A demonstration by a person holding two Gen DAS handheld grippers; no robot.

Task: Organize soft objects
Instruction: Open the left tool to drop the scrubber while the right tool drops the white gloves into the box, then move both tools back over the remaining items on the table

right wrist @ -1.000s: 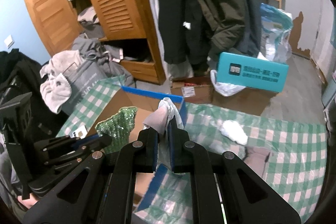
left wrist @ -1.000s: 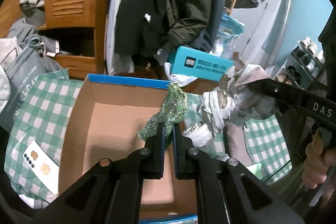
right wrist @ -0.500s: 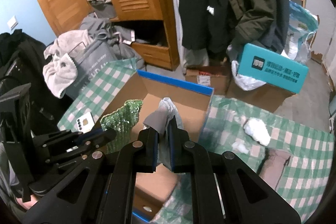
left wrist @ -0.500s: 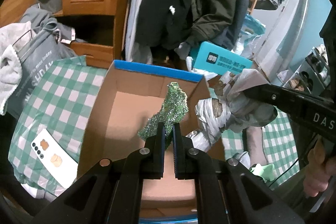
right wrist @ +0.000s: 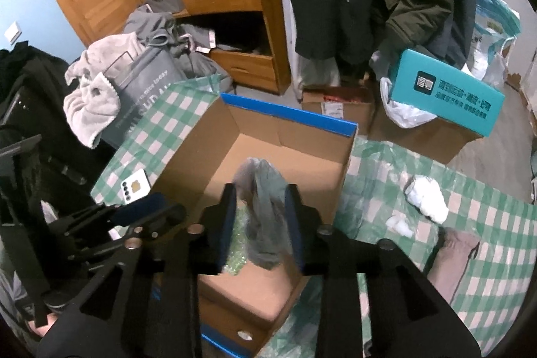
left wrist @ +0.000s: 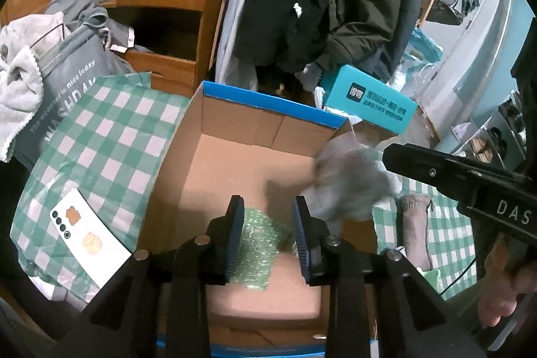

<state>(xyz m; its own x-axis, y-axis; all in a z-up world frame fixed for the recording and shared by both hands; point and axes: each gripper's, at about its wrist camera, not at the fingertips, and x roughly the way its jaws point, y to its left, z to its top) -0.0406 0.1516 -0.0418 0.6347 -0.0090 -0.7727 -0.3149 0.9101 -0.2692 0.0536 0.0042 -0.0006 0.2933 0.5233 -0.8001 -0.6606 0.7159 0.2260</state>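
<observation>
Both grippers are hovering over the open cardboard box point(left wrist: 235, 163), which is sitting on the green-checked cloth point(left wrist: 110, 136).

Left gripper point(left wrist: 266, 235): jaws are spread wide, gripping nothing. The green sparkly cloth point(left wrist: 258, 247) is lying on the box floor near the front wall, between and below the two fingers; can't tell whether it's touching them.

Right gripper point(right wrist: 261, 223): jaws are also spread. A grey-and-white crumpled fabric piece point(right wrist: 266, 217) is sitting between the fingers, motion-blurred, above the box interior; can't tell whether it's touching either pad. In the left wrist view the same fabric is showing as a blurred mass at the box's right wall.

Other things around the box:
- white phone point(left wrist: 89, 230) is lying face down on the cloth, left of the box
- pinkish-grey pouch point(left wrist: 414, 223) is lying on the cloth, right of the box
- white wadded item point(right wrist: 426, 197) is lying on the cloth, well right of the box
- teal carton point(right wrist: 446, 93) is resting behind the box, to its right
- grey laundry bag point(left wrist: 63, 96) is standing left of the box, past the cloth's edge
</observation>
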